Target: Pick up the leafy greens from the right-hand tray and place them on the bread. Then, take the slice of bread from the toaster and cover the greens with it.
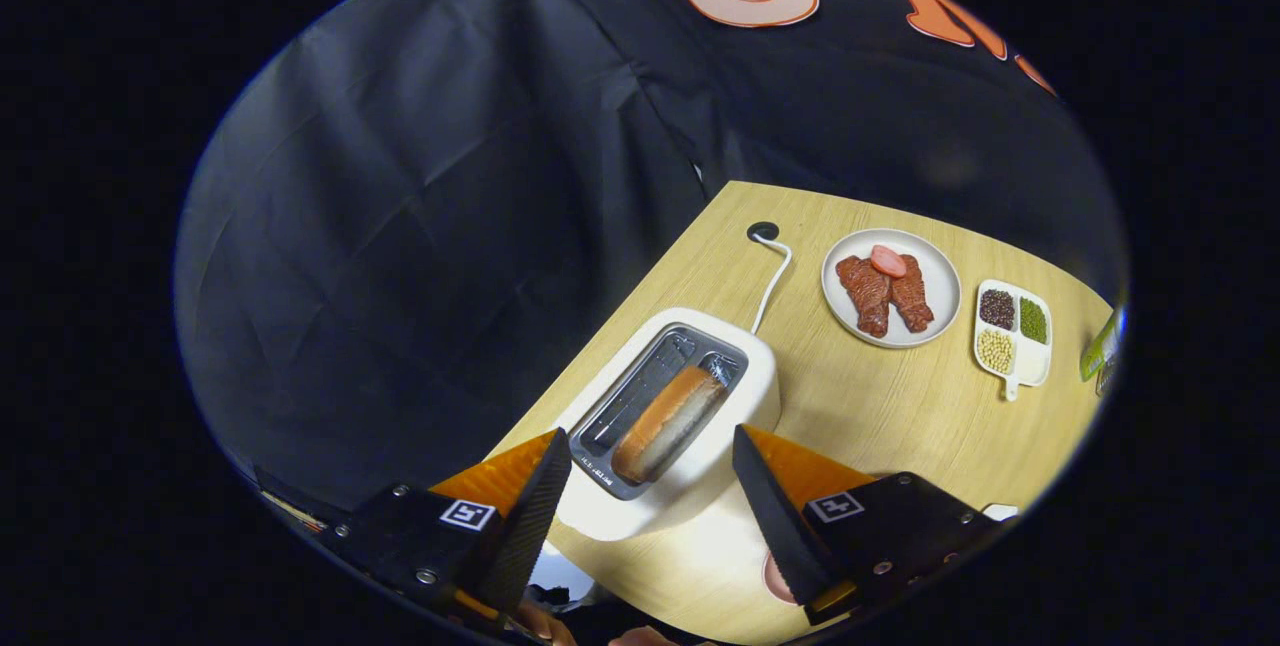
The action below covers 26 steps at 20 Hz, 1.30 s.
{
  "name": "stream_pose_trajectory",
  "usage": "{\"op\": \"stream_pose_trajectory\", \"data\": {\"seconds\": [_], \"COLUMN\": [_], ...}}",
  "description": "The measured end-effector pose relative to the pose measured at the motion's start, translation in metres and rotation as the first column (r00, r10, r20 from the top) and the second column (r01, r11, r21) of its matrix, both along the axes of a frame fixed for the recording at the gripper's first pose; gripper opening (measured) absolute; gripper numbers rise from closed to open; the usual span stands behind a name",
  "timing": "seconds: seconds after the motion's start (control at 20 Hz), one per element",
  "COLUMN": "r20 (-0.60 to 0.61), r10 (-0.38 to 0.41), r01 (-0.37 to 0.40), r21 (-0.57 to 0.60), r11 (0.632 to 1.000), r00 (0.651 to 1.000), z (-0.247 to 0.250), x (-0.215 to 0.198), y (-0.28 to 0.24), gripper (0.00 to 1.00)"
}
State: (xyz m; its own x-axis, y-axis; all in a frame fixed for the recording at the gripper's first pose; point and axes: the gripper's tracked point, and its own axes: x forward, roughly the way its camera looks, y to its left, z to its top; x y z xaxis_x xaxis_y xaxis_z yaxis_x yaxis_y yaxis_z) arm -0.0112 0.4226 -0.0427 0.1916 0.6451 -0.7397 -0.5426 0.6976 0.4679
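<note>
A white toaster (690,426) stands on the wooden table (900,406), with a slice of bread (668,423) upright in its right-hand slot. My gripper (652,444) hovers above the toaster, open, and the bread sits just ahead of and between the two fingertips without touching either. Nothing is held between the fingers (775,516). A sliver of something green (1100,351) shows at the table's far right; I cannot tell what it is.
Beyond the toaster, a white plate (940,271) carries two brown meat pieces (885,294) and a pink slice. To its right lies a small white divided dish (1015,366) of beans. The toaster's white cord (772,281) runs to a table grommet.
</note>
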Motion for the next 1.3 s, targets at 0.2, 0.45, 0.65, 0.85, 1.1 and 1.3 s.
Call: {"op": "stream_pose_trajectory", "data": {"seconds": [0.2, 0.45, 0.65, 0.85, 1.1, 1.3], "r20": [-0.046, -0.096, -0.133, -0.162, -0.122, -0.104], "r10": [-0.003, -0.064, -0.098, -0.109, -0.112, -0.121], "r01": [0.002, 0.058, 0.086, 0.094, 0.102, 0.119], "r21": [-0.033, -0.066, -0.096, -0.098, -0.081, -0.026], "r11": [0.999, 0.996, 0.992, 0.991, 0.991, 0.993], "r00": [0.999, 0.993, 0.986, 0.981, 0.986, 0.987], "z": [-0.015, -0.031, -0.045, -0.049, -0.04, -0.024], "x": [0.002, 0.017, 0.026, 0.026, 0.028, 0.025], "y": [0.015, 0.027, 0.031, 0.03, 0.016, 0.005], "gripper": [0.97, 0.9, 0.73, 0.5, 0.14, 0.12]}}
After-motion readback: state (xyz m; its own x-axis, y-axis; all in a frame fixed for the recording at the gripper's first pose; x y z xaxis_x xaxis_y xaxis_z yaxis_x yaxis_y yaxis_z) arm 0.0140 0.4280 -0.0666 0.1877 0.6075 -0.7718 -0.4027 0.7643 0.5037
